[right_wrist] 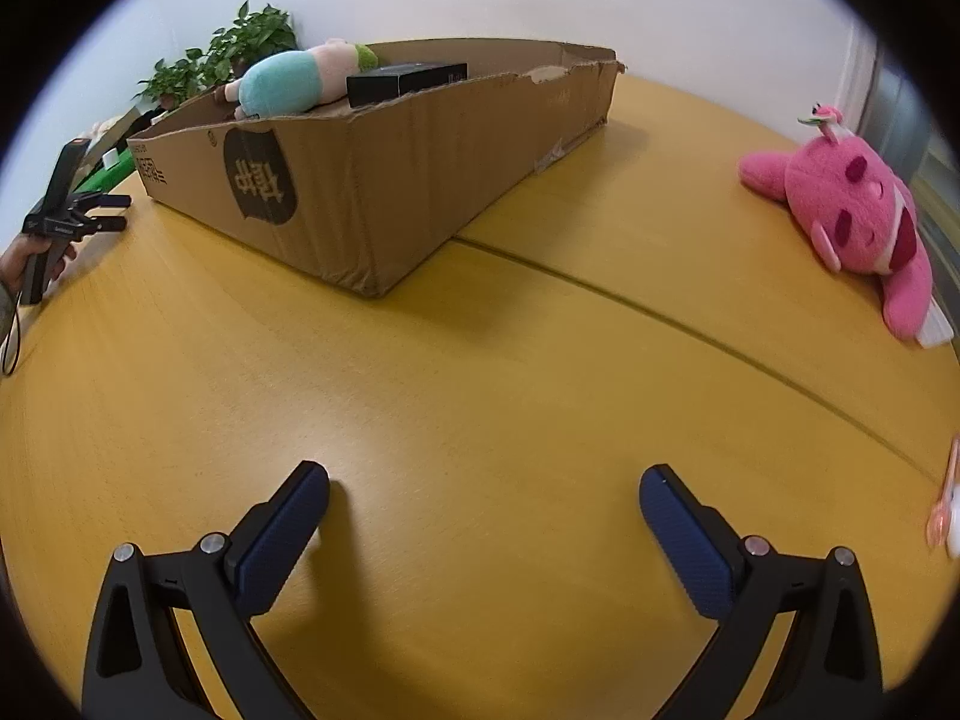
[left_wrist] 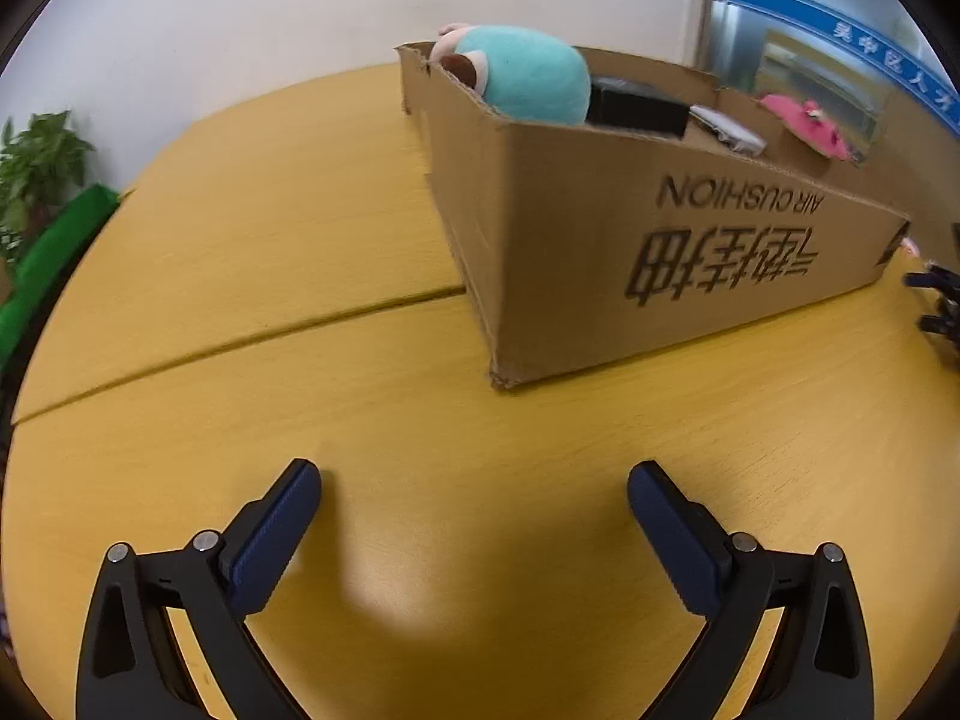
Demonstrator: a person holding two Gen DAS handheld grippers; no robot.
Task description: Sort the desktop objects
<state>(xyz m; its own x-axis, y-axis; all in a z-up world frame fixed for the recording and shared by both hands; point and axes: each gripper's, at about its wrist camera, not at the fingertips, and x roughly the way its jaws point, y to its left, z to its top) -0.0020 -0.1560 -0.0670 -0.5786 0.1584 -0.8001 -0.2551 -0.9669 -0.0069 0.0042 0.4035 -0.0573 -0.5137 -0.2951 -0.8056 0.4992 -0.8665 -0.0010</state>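
A long cardboard box (left_wrist: 600, 252) stands on the yellow table (left_wrist: 240, 240); it also shows in the right wrist view (right_wrist: 372, 180). In it lie a teal plush toy (left_wrist: 534, 75), also seen in the right wrist view (right_wrist: 282, 81), and a black box (left_wrist: 636, 105), also in the right wrist view (right_wrist: 408, 81). A pink plush toy (right_wrist: 852, 222) lies on the table at the right, apart from the box. My left gripper (left_wrist: 474, 480) is open and empty over bare table. My right gripper (right_wrist: 483, 480) is open and empty over bare table.
A potted plant (right_wrist: 222, 60) stands behind the box's far left end. A green object (left_wrist: 48, 258) sits at the table's left edge. A small pink and white item (right_wrist: 948, 510) lies at the far right edge. A seam (right_wrist: 690, 324) runs across the table.
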